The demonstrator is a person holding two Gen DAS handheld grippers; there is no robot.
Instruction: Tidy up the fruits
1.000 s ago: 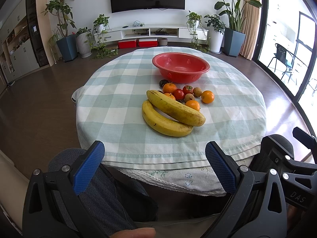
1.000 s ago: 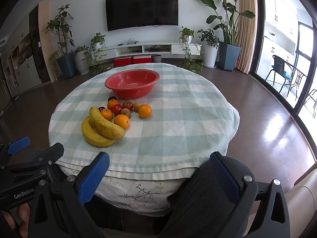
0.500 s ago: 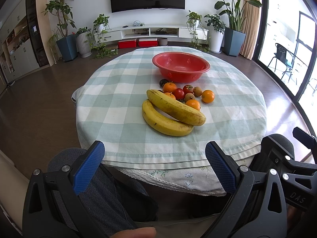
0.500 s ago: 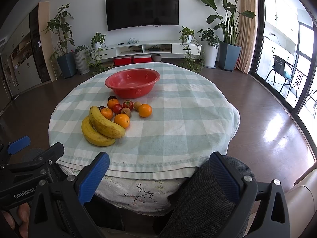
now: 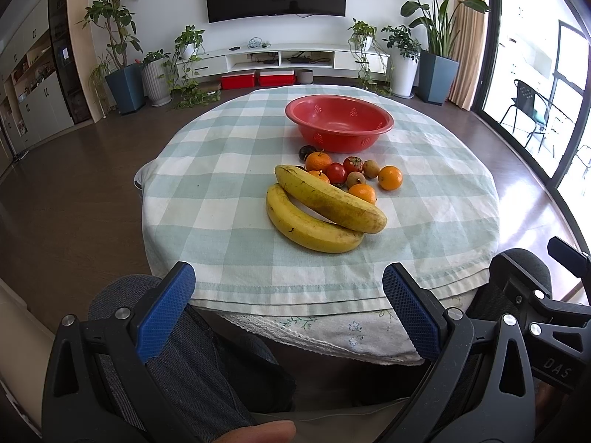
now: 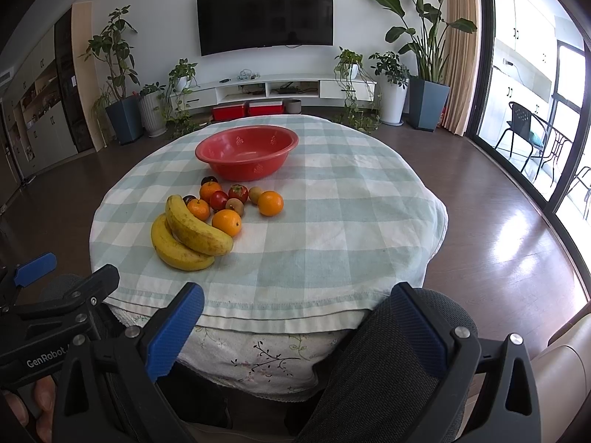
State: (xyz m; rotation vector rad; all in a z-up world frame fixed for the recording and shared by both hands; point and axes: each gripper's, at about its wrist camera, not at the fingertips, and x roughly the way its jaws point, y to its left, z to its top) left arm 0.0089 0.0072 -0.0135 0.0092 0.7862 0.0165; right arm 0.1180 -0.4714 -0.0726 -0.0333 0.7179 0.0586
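Note:
A red bowl (image 5: 339, 122) (image 6: 246, 150) stands empty at the far side of the round table (image 5: 221, 170) (image 6: 351, 221). In front of it lie two bananas (image 5: 317, 214) (image 6: 188, 236), several oranges (image 5: 390, 177) (image 6: 270, 203), small red fruits (image 5: 336, 172) (image 6: 219, 199), brown kiwis and dark fruits, all in one cluster. My left gripper (image 5: 288, 306) is open and empty, held below the table's near edge over the person's knees. My right gripper (image 6: 295, 328) is open and empty, also below the near edge, right of the left one.
The table carries a green-and-white checked cloth (image 6: 332, 251) that hangs over its edge. The person's knees (image 5: 177, 361) (image 6: 388, 369) sit under the grippers. Potted plants, a TV and a low shelf line the far wall. Glass doors stand at the right.

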